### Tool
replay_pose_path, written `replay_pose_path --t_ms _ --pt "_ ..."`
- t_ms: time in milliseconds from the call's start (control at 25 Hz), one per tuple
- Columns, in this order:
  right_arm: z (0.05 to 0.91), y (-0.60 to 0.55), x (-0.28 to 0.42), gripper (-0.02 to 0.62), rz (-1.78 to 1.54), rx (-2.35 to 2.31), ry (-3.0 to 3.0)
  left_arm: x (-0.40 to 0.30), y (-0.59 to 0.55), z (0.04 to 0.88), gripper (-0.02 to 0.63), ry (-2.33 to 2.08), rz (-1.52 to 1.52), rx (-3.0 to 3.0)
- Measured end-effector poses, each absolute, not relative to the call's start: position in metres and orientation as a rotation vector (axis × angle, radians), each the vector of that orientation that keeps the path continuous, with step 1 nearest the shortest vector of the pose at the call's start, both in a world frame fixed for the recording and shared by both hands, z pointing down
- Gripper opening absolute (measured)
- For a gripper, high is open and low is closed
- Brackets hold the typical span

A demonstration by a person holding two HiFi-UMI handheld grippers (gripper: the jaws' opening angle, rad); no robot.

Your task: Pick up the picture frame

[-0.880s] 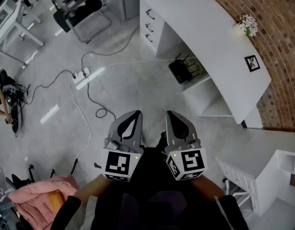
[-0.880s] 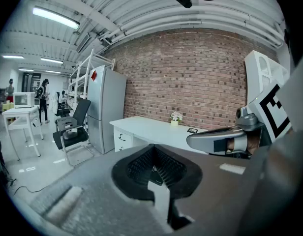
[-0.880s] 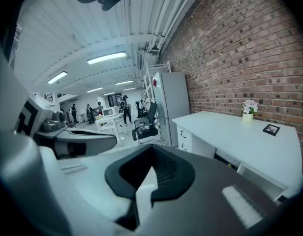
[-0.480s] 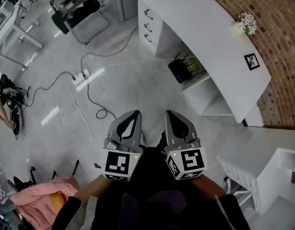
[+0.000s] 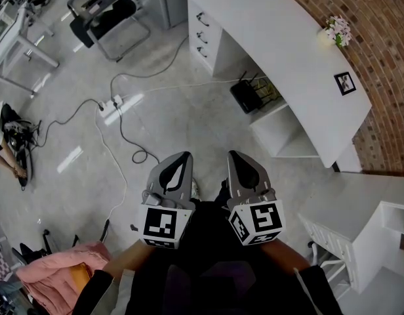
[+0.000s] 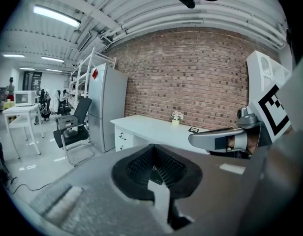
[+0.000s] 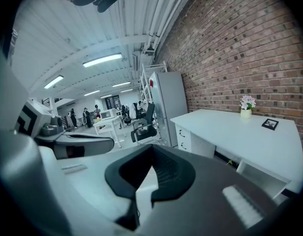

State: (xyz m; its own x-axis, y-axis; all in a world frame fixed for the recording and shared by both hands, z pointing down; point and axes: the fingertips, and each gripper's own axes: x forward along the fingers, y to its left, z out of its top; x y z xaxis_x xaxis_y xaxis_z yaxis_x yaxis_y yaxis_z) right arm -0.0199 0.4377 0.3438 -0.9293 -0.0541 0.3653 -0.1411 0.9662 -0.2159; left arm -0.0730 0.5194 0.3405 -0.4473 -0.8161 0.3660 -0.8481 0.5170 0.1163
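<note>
Holding left gripper just beside right gripper, level with each other, both tipped slightly downward, jaws pressed together, empty.

Head view drifted slightly: chair moved up-left, picture frame edged upward, pink jacket sank lower.

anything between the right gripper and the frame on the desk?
Nothing visible. The frame sits on the desk, whose top is bare in front of it. The vase stands to its side, apart. The right gripper is shut and empty, well short of the desk.
</note>
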Motion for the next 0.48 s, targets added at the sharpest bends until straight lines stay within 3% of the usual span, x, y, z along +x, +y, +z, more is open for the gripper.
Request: replay_pose_path --t_ms 480 --pt "0.335 0.354 -0.006 0.002 0.379 0.318 -2.754 -0.067 0.438 0.336 -0.002 -2.316 0.117 1.483"
